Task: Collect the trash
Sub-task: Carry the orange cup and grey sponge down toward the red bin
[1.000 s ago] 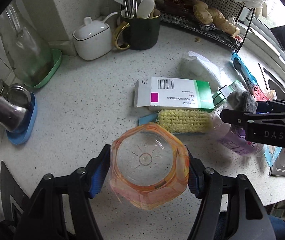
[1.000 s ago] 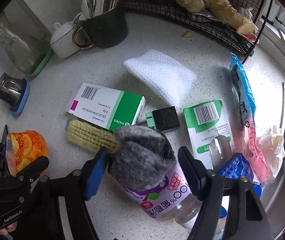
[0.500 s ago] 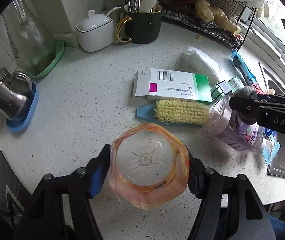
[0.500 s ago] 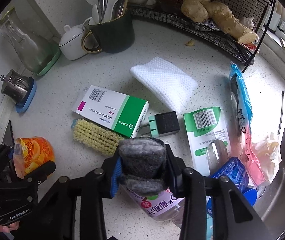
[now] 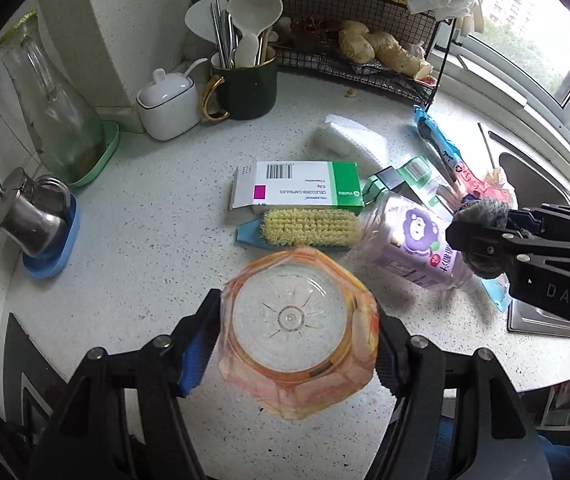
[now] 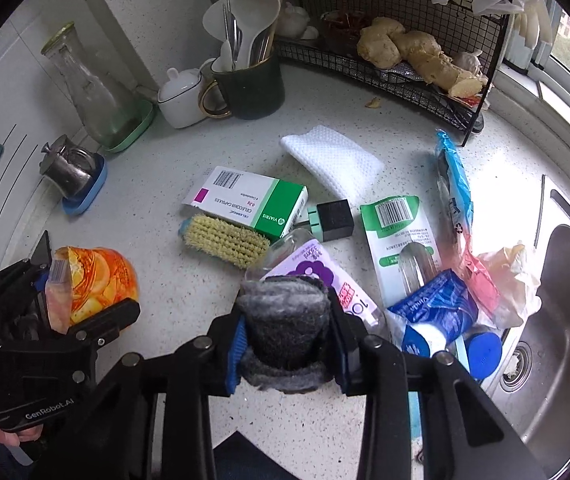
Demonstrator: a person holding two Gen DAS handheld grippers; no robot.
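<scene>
Both grippers loaded with trash above the speckled white countertop (image 5: 133,248).
Left gripper (image 5: 299,340) clamps a clear orange-printed plastic cup (image 5: 299,332); right gripper (image 6: 285,340), jaws just closed, pinches a grey knitted cloth wad (image 6: 285,328) over a lying purple-labelled clear plastic bottle (image 6: 317,276).

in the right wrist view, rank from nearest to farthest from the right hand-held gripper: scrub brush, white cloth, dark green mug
From the right hand-held gripper, which is shut on a grey pad:
1. Scrub brush, just ahead and to the left.
2. White cloth, mid-counter, slightly right.
3. Dark green mug, at the back by the wall, holding utensils.
</scene>
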